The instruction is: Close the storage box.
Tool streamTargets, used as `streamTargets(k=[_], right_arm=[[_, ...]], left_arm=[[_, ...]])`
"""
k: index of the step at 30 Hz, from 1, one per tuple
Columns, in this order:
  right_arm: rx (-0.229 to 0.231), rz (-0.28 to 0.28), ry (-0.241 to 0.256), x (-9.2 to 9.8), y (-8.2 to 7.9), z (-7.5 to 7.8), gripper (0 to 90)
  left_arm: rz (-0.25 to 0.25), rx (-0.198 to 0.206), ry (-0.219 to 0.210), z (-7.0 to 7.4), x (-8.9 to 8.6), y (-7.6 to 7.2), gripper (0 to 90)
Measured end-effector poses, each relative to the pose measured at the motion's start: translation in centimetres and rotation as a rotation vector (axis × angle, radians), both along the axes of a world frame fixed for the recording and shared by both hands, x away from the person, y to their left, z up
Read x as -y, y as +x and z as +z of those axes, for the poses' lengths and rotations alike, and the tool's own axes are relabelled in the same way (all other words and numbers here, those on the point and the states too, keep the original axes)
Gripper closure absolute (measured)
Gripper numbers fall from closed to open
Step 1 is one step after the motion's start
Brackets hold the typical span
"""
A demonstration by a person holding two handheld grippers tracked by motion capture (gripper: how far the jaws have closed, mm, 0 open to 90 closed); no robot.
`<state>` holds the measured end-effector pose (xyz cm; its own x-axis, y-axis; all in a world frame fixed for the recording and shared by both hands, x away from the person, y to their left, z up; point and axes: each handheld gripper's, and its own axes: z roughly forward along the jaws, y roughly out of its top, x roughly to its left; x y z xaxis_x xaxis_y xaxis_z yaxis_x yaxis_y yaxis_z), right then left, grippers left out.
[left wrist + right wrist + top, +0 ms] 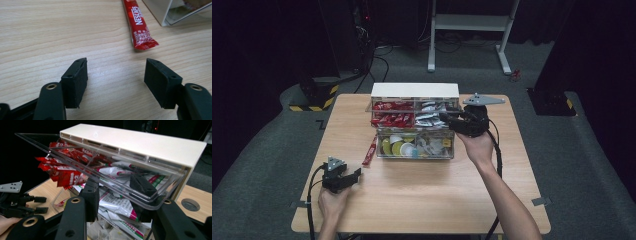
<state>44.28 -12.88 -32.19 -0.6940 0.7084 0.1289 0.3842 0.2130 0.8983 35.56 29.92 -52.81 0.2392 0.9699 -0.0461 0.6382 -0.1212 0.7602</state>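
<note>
Lying just ahead of L gripper [116,83], red Nescafe stick [139,23]; jaws wide, empty. R gripper [117,192] jaws wide among white sachets [117,203], gripping nothing.

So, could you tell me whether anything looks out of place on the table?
Yes: one red Nescafé stick sachet lies loose on the wooden table, left of the clear plastic organiser box whose compartments hold the other red sachets.

We observe two black grippers, left gripper [343,178] and right gripper [462,120], each with ribbed rectangular fingers [75,82], brass-ringed pivot holes, a grey triangular plate and a trailing black cable.
</note>
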Motion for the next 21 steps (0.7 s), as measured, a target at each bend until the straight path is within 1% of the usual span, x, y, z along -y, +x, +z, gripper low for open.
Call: streamTargets(k=[2,4,7,11,12,13,15,17,21], right_arm=[[-0.010,0.001,-0.003,0.0,-0.2,-0.3,60.3],[-0.006,0.003,-0.001,0.1,-0.4,-0.5,60.4],[-0.002,0.006,-0.001,0.1,-0.6,-0.8,60.3],[-0.008,0.006,-0.002,0.1,-0.7,-1.0,60.3],[-0.011,0.007,-0.002,0.1,-0.7,-1.3,59.0],[-0.010,-0.001,-0.015,0.2,-0.7,-1.4,58.6],[-0.011,-0.008,-0.017,0.3,-0.8,-1.5,58.5],[-0.018,-0.026,-0.008,1.1,-0.8,-1.7,57.7],[-0.017,-0.038,-0.013,2.0,-1.0,-2.0,57.7]], left_arm=[[-0.002,-0.001,0.045,0.0,0.3,-0.1,33.7],[-0.005,-0.003,0.047,0.0,0.5,-0.1,31.9],[-0.006,-0.002,0.048,0.0,0.4,-0.1,31.7],[-0.004,-0.003,0.045,0.0,0.5,-0.1,31.5],[-0.007,-0.002,0.048,0.0,0.4,-0.1,31.3],[-0.007,-0.002,0.047,0.0,0.4,-0.1,31.3],[-0.005,-0.003,0.045,0.0,0.4,-0.1,31.3],[-0.008,-0.003,0.047,0.0,0.4,-0.1,31.1],[-0.008,-0.003,0.046,0.0,0.4,-0.1,31.0]])
